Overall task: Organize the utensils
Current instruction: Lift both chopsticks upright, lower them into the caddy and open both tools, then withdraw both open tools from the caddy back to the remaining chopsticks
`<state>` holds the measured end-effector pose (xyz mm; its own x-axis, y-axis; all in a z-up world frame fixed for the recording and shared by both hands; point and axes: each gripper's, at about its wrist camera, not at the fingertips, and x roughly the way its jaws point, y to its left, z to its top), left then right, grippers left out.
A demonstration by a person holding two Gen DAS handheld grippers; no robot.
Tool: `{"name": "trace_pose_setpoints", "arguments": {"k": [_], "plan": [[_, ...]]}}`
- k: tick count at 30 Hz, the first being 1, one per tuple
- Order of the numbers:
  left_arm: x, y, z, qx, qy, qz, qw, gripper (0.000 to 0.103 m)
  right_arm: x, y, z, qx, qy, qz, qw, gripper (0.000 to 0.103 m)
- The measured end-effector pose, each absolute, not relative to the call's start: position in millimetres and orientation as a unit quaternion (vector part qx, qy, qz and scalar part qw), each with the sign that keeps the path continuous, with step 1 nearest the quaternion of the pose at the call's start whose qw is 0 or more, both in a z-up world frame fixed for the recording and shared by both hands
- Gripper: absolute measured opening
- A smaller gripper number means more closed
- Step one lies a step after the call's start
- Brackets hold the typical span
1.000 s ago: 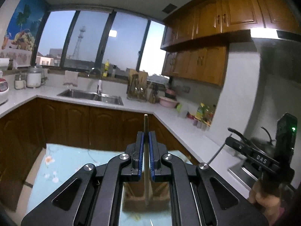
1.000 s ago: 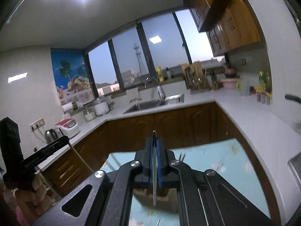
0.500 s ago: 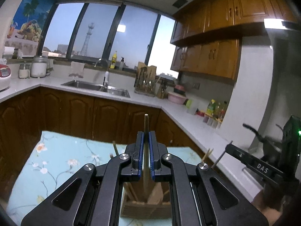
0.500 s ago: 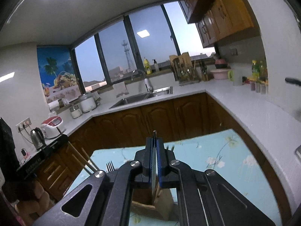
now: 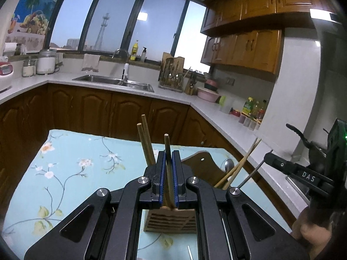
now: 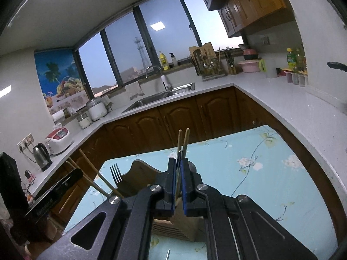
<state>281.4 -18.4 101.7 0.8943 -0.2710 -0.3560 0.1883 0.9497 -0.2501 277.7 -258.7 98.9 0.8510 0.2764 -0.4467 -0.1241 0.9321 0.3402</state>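
My left gripper [image 5: 169, 154] is shut on a wooden chopstick [image 5: 166, 145] that stands nearly upright; its lower end reaches the top of the wooden utensil holder [image 5: 171, 221] right below. The holder has two upright chopsticks [image 5: 144, 143], two leaning ones [image 5: 240, 166] and a spoon [image 5: 228, 164]. My right gripper [image 6: 178, 160] is shut on a thin metal utensil [image 6: 178, 173], seen edge on, above the same holder [image 6: 171, 227]. A fork [image 6: 116, 174] stands in the holder's left part. Each gripper shows at the other view's edge, held by a hand.
The holder stands on a table with a light blue flowered cloth [image 5: 76, 162]. A thin metal piece [image 5: 189, 251] lies on the cloth near the front. Brown cabinets and a white L-shaped counter [image 5: 216, 117] with a sink [image 5: 112, 80] surround the table.
Both grippers have sunk toward the table, each still gripping its utensil. The holder with its chopsticks, fork and spoon has come into view under them.
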Motion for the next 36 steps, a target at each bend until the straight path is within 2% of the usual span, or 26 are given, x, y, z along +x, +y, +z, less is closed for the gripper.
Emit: {"name": "trace_pose_setpoints", "arguments": {"k": [6,7,10,11,12,14,17,19,23,25,28,36], "plan": [[284.1,-20.4,103.4,-0.096,0.205,-0.120,0.967,0.005,279.1,-258.5,100.4,0.153,0.258,0.107,0.948,0.005],[284.2,-20.0,103.8,-0.098,0.207,-0.121,0.966,0.005,279.3,-258.5,101.2,0.154,0.260,0.109,0.947,0.009],[285.0,-18.4,105.5,-0.104,0.213,-0.122,0.964,0.005,278.0,-260.6,102.1,0.160,0.259,0.112,0.946,0.011],[284.6,-16.9,106.2,-0.107,0.214,-0.122,0.963,0.005,276.5,-261.4,102.2,0.163,0.258,0.112,0.946,0.016],[283.6,-15.9,106.7,-0.111,0.217,-0.123,0.962,0.007,274.7,-263.1,102.9,0.168,0.256,0.112,0.945,0.034],[279.7,-13.7,107.2,-0.117,0.217,-0.128,0.961,0.008,269.7,-267.5,104.8,0.180,0.247,0.117,0.945,0.055],[270.6,-11.4,108.3,-0.117,0.213,-0.124,0.962,0.021,259.4,-271.5,110.6,0.185,0.233,0.116,0.948,0.058],[265.9,-9.6,107.7,-0.120,0.213,-0.121,0.962,0.035,253.5,-274.4,114.0,0.190,0.227,0.116,0.948,0.063],[251.6,0.0,104.1,-0.151,0.215,-0.116,0.958,0.053,238.5,-281.0,116.5,0.199,0.213,0.114,0.950,0.084],[243.0,4.5,102.4,-0.163,0.214,-0.107,0.957,0.068,230.1,-285.2,114.8,0.206,0.210,0.113,0.949,0.091],[228.7,10.6,97.2,-0.172,0.219,-0.097,0.955,0.074,218.9,-291.4,109.8,0.211,0.214,0.109,0.948,0.092],[186.9,25.0,67.2,-0.189,0.260,-0.085,0.943,0.080,180.2,-308.2,77.9,0.228,0.250,0.079,0.938,0.095]]}}
